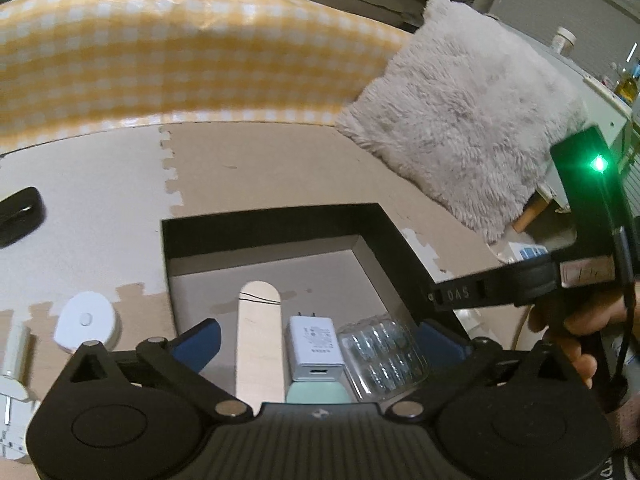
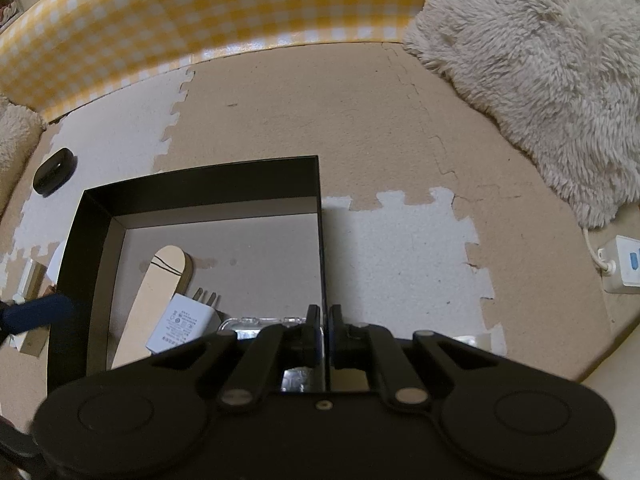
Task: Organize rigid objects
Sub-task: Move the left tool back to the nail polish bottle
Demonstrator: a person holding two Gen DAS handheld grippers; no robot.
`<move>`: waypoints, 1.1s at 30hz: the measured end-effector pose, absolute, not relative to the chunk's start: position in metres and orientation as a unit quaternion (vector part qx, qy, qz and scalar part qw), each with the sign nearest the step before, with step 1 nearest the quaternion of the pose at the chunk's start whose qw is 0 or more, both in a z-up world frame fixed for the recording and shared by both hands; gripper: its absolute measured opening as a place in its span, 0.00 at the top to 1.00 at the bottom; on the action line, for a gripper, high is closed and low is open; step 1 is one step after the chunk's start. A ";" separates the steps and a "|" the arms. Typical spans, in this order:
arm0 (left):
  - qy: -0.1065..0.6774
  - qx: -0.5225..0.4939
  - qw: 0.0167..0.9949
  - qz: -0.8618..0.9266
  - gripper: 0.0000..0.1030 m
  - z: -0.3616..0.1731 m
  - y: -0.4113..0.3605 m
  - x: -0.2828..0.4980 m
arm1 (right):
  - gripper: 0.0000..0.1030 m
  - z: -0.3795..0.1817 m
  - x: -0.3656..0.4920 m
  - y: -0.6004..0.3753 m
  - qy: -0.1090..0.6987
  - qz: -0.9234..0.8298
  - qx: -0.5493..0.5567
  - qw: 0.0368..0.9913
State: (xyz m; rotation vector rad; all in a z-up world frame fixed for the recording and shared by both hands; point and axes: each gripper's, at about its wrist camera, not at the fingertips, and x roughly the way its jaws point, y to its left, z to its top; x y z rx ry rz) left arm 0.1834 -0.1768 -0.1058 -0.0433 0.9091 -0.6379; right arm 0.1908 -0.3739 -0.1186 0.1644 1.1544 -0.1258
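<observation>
My left gripper hovers over the black box, jaws wide apart, holding nothing. My right gripper is clamped on the box's right wall.

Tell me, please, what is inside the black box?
In the box: a wooden stick, a white charger and a clear blister pack. The gripper bodies hide its near end.

Beneath the left gripper, a pale mint-green block shows only its top edge — the gripper's body hides the rest. Left of it, a white ribbed object is cut by the frame edge — unidentifiable.
</observation>
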 end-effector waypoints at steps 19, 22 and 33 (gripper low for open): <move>0.423 -0.034 0.884 -0.199 0.00 -0.083 -0.097 0.209 | 0.96 -0.118 0.191 -0.375 0.544 -0.059 0.080 0.833; 0.424 -0.038 0.887 -0.181 0.00 -0.081 -0.081 0.214 | 0.96 -0.118 0.191 -0.375 0.545 -0.059 0.080 0.833; 0.466 -0.048 0.872 -0.146 0.00 -0.094 -0.040 0.221 | 0.96 -0.118 0.191 -0.376 0.544 -0.059 0.080 0.833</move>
